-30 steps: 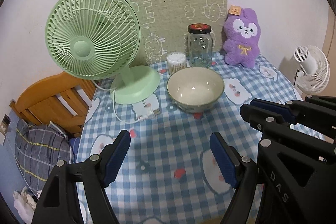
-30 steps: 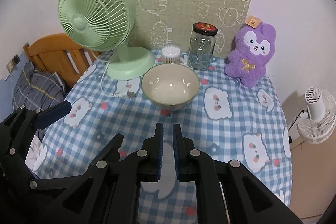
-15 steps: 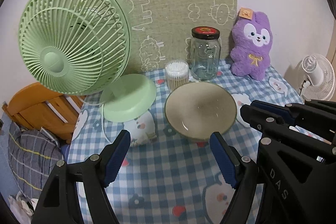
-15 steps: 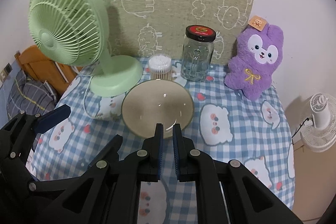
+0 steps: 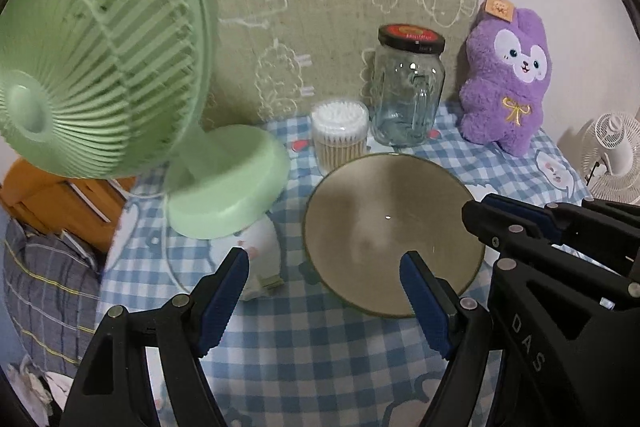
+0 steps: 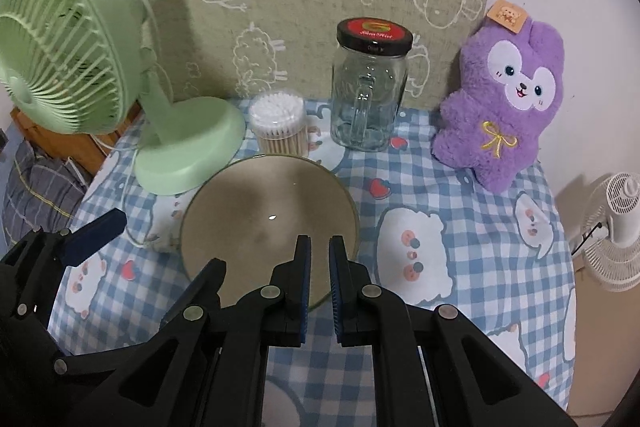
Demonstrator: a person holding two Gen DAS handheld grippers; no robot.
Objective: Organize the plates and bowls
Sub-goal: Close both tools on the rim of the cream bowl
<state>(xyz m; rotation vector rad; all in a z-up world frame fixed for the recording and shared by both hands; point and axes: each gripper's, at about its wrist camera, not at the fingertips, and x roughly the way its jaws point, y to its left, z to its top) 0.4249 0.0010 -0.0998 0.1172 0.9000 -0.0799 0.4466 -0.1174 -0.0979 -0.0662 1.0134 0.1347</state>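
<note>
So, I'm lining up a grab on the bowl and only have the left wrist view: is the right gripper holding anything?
Observer: No. The right wrist view shows the right gripper nearly shut, with nothing in its narrow gap, tips over the near side of the beige ceramic bowl.
Operator: What's on the cloth right of the bowl? That gripper blocks it for me.
Observer: Only blue checked tablecloth shows between the bowl and the purple plush rabbit.
</note>
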